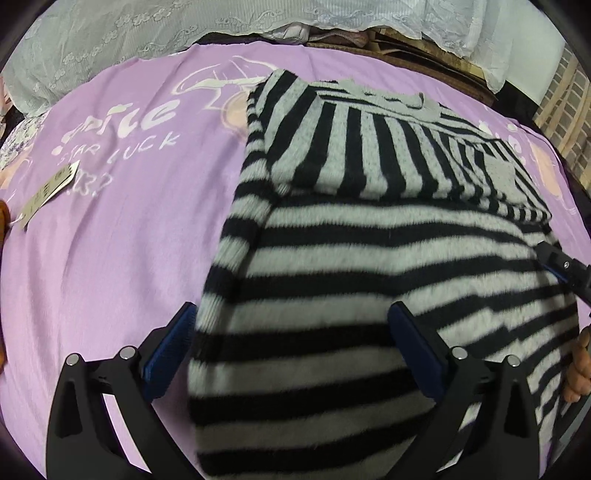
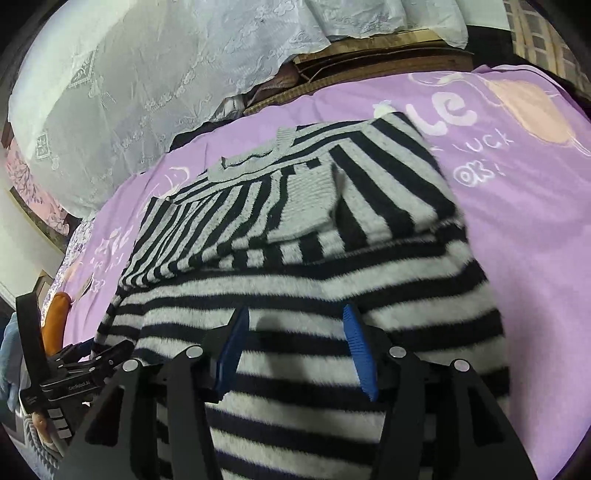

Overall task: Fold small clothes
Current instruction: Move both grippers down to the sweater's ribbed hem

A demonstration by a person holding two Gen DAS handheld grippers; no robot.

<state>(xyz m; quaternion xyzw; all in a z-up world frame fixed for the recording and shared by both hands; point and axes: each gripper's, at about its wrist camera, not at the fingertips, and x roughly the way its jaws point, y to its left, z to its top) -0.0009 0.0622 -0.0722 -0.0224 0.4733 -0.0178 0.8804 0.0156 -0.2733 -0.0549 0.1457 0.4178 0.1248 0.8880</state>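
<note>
Left wrist view: a black and grey striped sweater [image 1: 369, 229] lies flat on a purple bed sheet [image 1: 129, 221]. Its sleeves are folded in across the chest. The neck end points away from the camera, toward the lacy white cloth [image 1: 110, 33] at the far side of the bed. The bottom end is close to the camera, so its long way runs from near to far. The left gripper [image 1: 291, 350] hangs over the near left part of the sweater. Its two blue pads are wide apart and hold nothing. A paper tag [image 1: 48, 194] lies on the sheet, well apart from the sweater.

Right wrist view: the right gripper [image 2: 295, 354] hangs over the near right part of the same sweater [image 2: 314, 258]. Its jaws are apart too, with nothing between them. The neck end again points away, toward the lace. The left gripper [image 2: 103, 354] shows at the left edge.

The sweater looks soft, fuzzy and light. I think it will bend and sag when lifted. It is not slippery and will not break. A good place to grab is the bottom edge, one corner for each gripper.
</note>
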